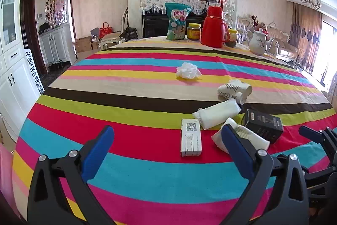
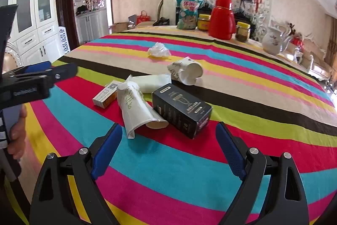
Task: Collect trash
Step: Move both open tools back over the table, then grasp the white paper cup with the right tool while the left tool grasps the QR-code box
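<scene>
Trash lies on a striped tablecloth (image 1: 134, 174): a white carton (image 1: 190, 137) (image 2: 105, 95), a black box (image 1: 262, 125) (image 2: 181, 112), crushed paper cups (image 1: 234, 90) (image 2: 134, 109), a white packet (image 1: 217, 113) (image 2: 153, 81) and a crumpled tissue (image 1: 188, 70) (image 2: 159, 50). My left gripper (image 1: 166, 134) is open just short of the white carton, nothing between its blue pads. My right gripper (image 2: 169, 130) is open in front of the black box and a flattened cup, holding nothing. Each gripper shows at the edge of the other's view.
At the table's far edge stand a snack bag (image 1: 177, 21), two jars (image 1: 194, 31), a red thermos (image 1: 214, 26) and a white teapot (image 1: 258, 43). White cabinets (image 1: 12, 69) line the left wall. A person's hand (image 2: 18, 138) shows at the left.
</scene>
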A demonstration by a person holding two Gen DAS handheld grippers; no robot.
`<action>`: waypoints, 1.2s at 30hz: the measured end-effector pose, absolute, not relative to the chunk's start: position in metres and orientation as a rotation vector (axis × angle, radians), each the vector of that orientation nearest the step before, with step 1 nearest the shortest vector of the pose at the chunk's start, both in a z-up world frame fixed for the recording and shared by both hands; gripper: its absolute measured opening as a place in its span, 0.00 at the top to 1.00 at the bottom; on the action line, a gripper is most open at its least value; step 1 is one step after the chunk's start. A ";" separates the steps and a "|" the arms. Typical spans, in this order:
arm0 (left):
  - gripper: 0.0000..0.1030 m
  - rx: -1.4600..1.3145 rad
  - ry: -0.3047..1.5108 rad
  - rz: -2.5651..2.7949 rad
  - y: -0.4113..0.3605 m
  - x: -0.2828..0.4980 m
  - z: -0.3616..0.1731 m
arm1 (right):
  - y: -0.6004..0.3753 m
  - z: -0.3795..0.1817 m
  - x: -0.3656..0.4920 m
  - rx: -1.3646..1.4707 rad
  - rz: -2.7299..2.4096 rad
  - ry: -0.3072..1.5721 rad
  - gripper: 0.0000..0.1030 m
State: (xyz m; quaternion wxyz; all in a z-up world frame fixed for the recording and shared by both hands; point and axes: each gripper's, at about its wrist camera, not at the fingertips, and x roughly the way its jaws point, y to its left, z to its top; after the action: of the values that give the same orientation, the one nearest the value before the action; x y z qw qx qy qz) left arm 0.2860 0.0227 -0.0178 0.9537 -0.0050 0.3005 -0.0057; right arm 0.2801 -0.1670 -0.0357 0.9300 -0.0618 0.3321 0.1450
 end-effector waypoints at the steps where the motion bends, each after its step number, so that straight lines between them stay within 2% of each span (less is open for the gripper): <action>1: 0.04 -0.006 0.615 -0.015 0.023 0.289 -0.022 | -0.164 -0.035 0.279 -0.137 0.305 0.685 0.18; 8: 0.04 -0.058 0.634 -0.076 0.040 0.297 -0.032 | -0.136 -0.045 0.302 -0.207 0.379 0.715 0.18; 13: 0.04 -0.098 0.657 -0.091 0.045 0.295 -0.036 | -0.123 -0.047 0.319 -0.202 0.412 0.736 0.24; 18: 0.04 0.001 0.659 -0.054 0.036 0.294 -0.036 | -0.116 -0.053 0.331 -0.197 0.424 0.776 0.36; 28: 0.04 -0.080 0.673 0.020 0.067 0.298 -0.034 | -0.105 -0.066 0.340 -0.252 0.409 0.856 0.40; 36: 0.04 -0.021 0.673 0.006 0.053 0.296 -0.038 | -0.115 -0.058 0.328 -0.203 0.413 0.812 0.63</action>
State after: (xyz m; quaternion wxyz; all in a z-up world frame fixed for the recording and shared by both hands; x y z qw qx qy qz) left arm 0.2963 0.0530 -0.0376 0.9439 -0.0102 0.3301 0.0032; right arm 0.3281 -0.1148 -0.0579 0.8931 -0.0978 0.3915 0.1992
